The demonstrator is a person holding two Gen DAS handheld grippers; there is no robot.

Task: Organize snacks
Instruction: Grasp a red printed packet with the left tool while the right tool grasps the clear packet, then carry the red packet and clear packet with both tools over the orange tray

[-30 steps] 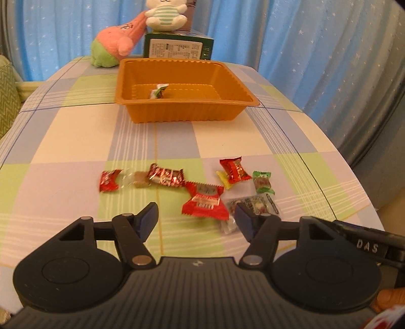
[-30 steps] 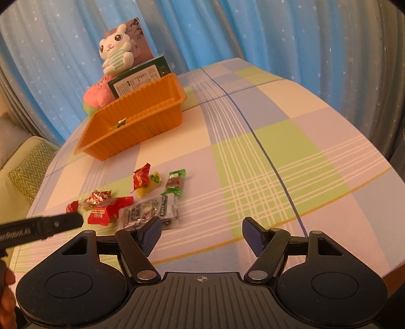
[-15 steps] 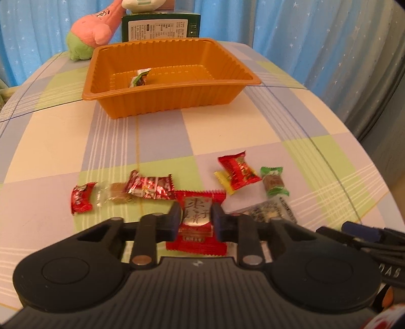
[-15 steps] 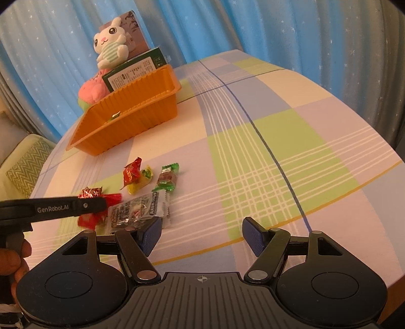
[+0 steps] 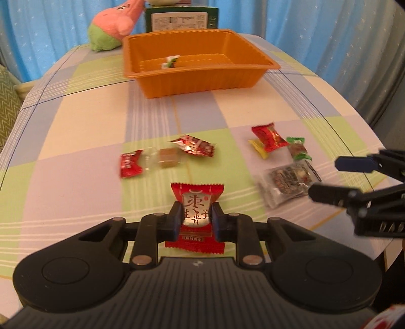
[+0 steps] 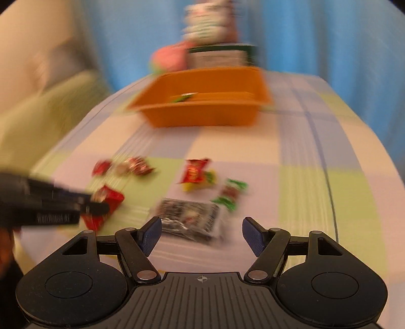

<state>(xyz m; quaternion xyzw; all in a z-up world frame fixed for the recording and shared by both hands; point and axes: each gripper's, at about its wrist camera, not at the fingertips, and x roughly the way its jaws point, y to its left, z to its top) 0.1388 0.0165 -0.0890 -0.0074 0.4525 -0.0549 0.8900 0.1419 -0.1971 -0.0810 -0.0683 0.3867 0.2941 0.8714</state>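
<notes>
My left gripper (image 5: 196, 217) is shut on a red snack packet (image 5: 196, 202) with a silver label and holds it just above the tablecloth. It also shows in the blurred right wrist view (image 6: 106, 200). My right gripper (image 6: 201, 234) is open and empty, right in front of a clear packet of mixed snacks (image 6: 189, 217), which lies at the right in the left wrist view (image 5: 288, 181). An orange tray (image 5: 202, 73) at the back holds one small green and white candy (image 5: 170, 62). Several other wrapped candies (image 5: 193, 148) lie loose between.
A pink and green plush toy (image 5: 111, 25) and a green box (image 5: 181, 17) stand behind the tray. Blue curtains hang around the table. The table's right edge (image 5: 379, 141) curves close by. A green cushion (image 5: 7, 101) sits at the left.
My left gripper closed on the red packet and lifted it slightly. My right gripper swung left toward the clear packet, staying open; its view is now blurred by motion.
</notes>
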